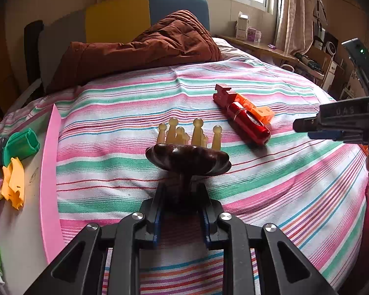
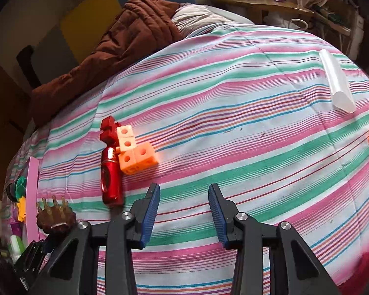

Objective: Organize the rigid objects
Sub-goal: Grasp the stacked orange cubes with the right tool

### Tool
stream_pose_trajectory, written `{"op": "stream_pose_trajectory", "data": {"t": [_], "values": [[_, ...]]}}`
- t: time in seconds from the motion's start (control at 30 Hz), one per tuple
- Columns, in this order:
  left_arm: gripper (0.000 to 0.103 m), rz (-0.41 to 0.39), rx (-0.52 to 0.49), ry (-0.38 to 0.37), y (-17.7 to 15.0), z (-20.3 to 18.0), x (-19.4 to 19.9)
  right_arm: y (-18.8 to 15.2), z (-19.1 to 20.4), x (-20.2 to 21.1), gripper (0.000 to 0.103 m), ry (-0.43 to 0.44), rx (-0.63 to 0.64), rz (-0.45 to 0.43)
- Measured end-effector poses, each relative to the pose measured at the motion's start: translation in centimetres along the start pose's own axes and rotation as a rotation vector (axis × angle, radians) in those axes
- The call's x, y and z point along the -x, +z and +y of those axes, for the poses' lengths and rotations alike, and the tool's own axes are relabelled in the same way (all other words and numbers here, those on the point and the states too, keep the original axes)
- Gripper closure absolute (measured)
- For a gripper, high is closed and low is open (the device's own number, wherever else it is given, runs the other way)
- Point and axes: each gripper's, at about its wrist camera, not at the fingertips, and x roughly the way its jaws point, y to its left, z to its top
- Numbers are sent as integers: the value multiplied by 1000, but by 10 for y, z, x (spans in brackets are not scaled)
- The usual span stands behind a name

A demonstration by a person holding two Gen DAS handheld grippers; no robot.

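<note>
Left gripper (image 1: 182, 196), at the bottom centre of its own view, is clamped on the dark, glossy stem of a brown massager (image 1: 188, 158): I see a rounded wooden-looking cap with pale, knob-tipped amber pegs standing up behind it. Right gripper (image 2: 183, 211) sits low in its frame with its ribbed blue pads (image 2: 150, 216) apart and only the striped bedsheet (image 2: 233, 123) between them. That cloth is woven cotton in pink, green and white bands. Just above and left of the right gripper lies a shiny red metal cylinder (image 2: 110, 179), touching a cluster of matte orange plastic cubes (image 2: 135, 154) with round holes. At the upper right a translucent white tube (image 2: 335, 81) lies alone. Along the left edge of the left view I see a pink tray rim (image 1: 49, 172), with what I take to be green and yellow plastic pieces beyond it.
</note>
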Motion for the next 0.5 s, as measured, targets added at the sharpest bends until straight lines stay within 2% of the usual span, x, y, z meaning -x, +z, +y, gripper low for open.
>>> {"op": "stream_pose_trajectory", "data": {"t": [0.17,0.3,0.43,0.5], "values": [[79,0,10,-13,0,2,1,5,8,-2,61,11,21,-12],[79,-3,14,-19,-1,3,1,26,25,-5,61,27,55,-38],[79,-8,5,-10,-1,2,2,46,55,-17,61,5,156,-12],[79,-10,4,-9,-1,2,2,53,65,-30,61,9,200,48]]}}
